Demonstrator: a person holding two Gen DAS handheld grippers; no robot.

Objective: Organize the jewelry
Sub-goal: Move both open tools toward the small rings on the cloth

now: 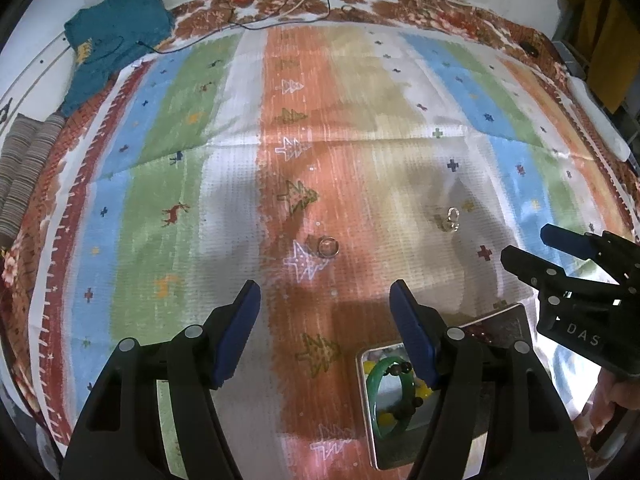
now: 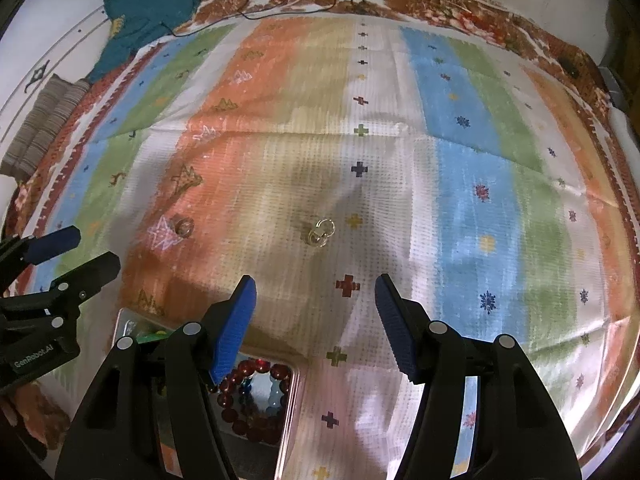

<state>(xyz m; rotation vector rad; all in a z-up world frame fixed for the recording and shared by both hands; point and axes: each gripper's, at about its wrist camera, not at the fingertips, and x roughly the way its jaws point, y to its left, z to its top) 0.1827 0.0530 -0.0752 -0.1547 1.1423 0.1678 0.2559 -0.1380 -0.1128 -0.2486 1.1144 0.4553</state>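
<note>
A silver ring (image 1: 329, 246) lies on the orange stripe of the cloth, just ahead of my left gripper (image 1: 325, 300), which is open and empty. It also shows in the right wrist view (image 2: 183, 227). A pair of small silver earrings (image 2: 319, 232) lies ahead of my open, empty right gripper (image 2: 316, 294); they also show in the left wrist view (image 1: 451, 219). A metal tray (image 1: 366, 400) near me holds a green bangle (image 1: 380, 396). In the right wrist view the tray (image 2: 294, 400) holds a dark red bead bracelet (image 2: 248, 400).
The striped cloth (image 1: 200, 160) covers a bed-like surface. A teal knitted garment (image 1: 116, 36) and a folded grey fabric (image 1: 24, 168) lie at the far left. Thin cables (image 1: 304, 4) trail at the far edge.
</note>
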